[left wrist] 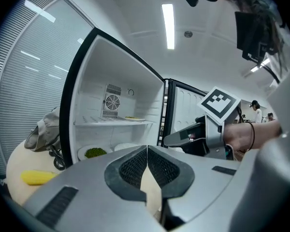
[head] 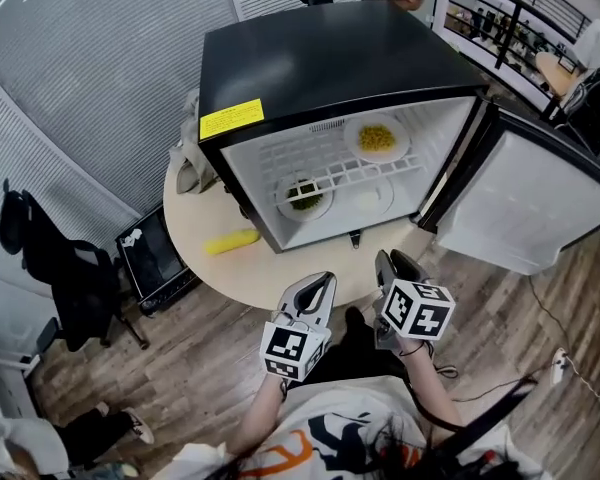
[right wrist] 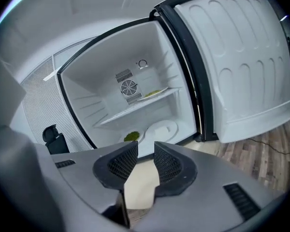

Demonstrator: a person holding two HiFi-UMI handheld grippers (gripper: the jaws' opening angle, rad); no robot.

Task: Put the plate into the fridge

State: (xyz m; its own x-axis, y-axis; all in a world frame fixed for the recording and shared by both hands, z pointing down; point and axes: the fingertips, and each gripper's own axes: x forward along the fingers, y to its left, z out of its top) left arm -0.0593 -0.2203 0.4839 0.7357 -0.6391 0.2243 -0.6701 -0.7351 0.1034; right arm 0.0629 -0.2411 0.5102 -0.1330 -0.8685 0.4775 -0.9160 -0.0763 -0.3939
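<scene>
A black mini fridge [head: 320, 58] stands open on a round table [head: 195, 223]. A plate of yellow food [head: 377, 138] rests on its wire shelf. Below on the fridge floor lie a plate of green food [head: 304, 196] and a bare white plate [head: 368, 198]. Both grippers hover in front of the table, short of the fridge, and hold nothing. My left gripper [head: 318, 284] is shut, its pads meeting [left wrist: 147, 151]. My right gripper [head: 395, 264] stands open with a narrow empty gap between its pads [right wrist: 146, 151]. The green plate [right wrist: 131, 136] and the white plate [right wrist: 162, 128] show beyond it.
The fridge door [head: 525, 203] swings wide to the right. A yellow corn cob [head: 232, 240] lies on the table left of the fridge, with a grey cloth bag [head: 192, 148] behind it. A black chair [head: 60, 268] and a black box [head: 155, 253] stand at the left.
</scene>
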